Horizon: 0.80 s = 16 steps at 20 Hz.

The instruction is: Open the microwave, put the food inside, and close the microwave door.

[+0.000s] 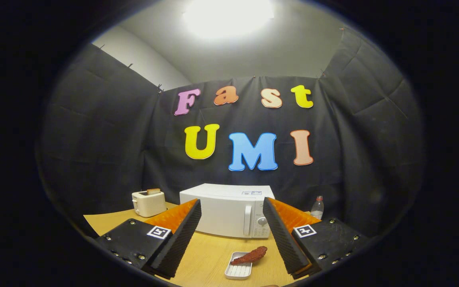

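Two fingers of the hand-held gripper (232,223) spread apart around food (250,256); microwave (229,210) beyond, toaster (148,202), seemingly bottle (317,207) flanking.

Square coded markers on both fingers (158,232), microwave (226,210) top sticker too small to read

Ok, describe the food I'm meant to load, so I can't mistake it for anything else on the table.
Start at the white microwave at the back of the wooden table, door shut. In front of it, between the open gripper's fingers, sits a small white ridged tray. The food is the reddish-brown strip lying across that tray's far end; the toaster and bottle stand far back.
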Each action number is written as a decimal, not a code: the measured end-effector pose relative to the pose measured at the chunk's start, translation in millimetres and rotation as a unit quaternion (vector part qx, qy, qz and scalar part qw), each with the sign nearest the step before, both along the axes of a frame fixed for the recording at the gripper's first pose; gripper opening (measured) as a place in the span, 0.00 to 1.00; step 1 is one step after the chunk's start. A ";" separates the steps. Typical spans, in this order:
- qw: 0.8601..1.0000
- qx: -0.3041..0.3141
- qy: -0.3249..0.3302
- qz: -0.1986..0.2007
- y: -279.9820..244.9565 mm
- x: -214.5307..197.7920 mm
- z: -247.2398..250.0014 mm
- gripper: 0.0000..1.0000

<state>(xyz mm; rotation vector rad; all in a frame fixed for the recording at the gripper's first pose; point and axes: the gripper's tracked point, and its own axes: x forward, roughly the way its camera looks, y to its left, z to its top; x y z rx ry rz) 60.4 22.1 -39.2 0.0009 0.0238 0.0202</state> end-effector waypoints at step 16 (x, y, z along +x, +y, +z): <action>0.999 0.001 0.028 -0.044 -12.0 133.1 -72.6 0.96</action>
